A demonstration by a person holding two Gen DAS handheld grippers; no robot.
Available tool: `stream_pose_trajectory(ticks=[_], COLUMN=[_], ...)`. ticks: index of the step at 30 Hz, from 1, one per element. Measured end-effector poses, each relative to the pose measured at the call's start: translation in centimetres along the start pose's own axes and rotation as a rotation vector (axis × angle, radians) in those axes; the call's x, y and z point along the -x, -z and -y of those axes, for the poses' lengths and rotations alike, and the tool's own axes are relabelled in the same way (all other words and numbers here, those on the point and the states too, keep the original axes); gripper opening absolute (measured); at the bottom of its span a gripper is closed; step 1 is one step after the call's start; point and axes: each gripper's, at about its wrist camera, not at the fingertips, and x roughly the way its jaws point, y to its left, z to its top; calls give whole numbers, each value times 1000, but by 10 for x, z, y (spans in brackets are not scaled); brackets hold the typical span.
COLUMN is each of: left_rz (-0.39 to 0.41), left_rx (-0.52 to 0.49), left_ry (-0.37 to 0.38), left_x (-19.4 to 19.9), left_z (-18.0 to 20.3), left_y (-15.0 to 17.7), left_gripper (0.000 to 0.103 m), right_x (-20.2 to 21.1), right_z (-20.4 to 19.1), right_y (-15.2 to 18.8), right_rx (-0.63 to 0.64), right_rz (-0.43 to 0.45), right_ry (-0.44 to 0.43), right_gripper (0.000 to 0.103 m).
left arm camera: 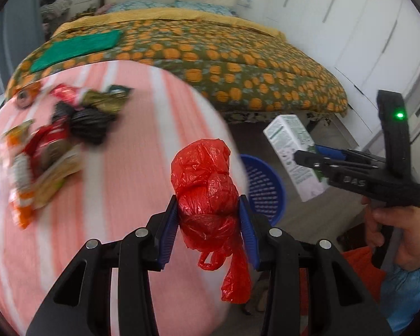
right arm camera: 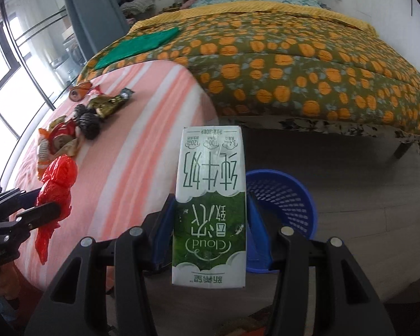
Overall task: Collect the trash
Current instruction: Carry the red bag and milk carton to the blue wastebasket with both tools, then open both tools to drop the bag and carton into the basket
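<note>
Fingers of the left gripper (left arm camera: 208,218) pinch a red bag (left arm camera: 205,193), the right gripper's (right arm camera: 210,224) clamp a carton (right arm camera: 210,207), near a blue basket (right arm camera: 288,196).

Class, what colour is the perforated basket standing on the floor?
Blue; the basket shows best in the right wrist view.

bed (right arm camera: 294,64) | orange-patterned quilt | green cloth (right arm camera: 137,46) on it (folded flat) | wardrobe (left arm camera: 350,19)
</note>
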Motion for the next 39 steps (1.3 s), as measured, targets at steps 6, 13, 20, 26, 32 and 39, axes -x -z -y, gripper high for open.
stream_pose_trajectory(ticks=[6, 13, 20, 26, 32, 39], left_rz=[-56, -110, -128, -108, -52, 86], left_rx=[-30, -26, -39, -60, -48, -46], left_ry=[55, 18, -36, -77, -33, 29], left_x=[-72, -160, -217, -243, -220, -126], left_z=[71, 106, 109, 109, 112, 108], left_y=[-21, -29, -33, -37, -44, -35], left_gripper=[41, 42, 43, 69, 72, 78], right_x=[-30, -76, -114, -133, -105, -38], right_z=[71, 131, 163, 187, 195, 160], right_y=[3, 6, 4, 8, -5, -33], right_rx=[-75, -184, -265, -363, -383, -310], right_rz=[1, -34, -92, -121, -41, 150], right_ry=[55, 26, -12, -38, -13, 58], right_gripper=[49, 49, 50, 65, 72, 81])
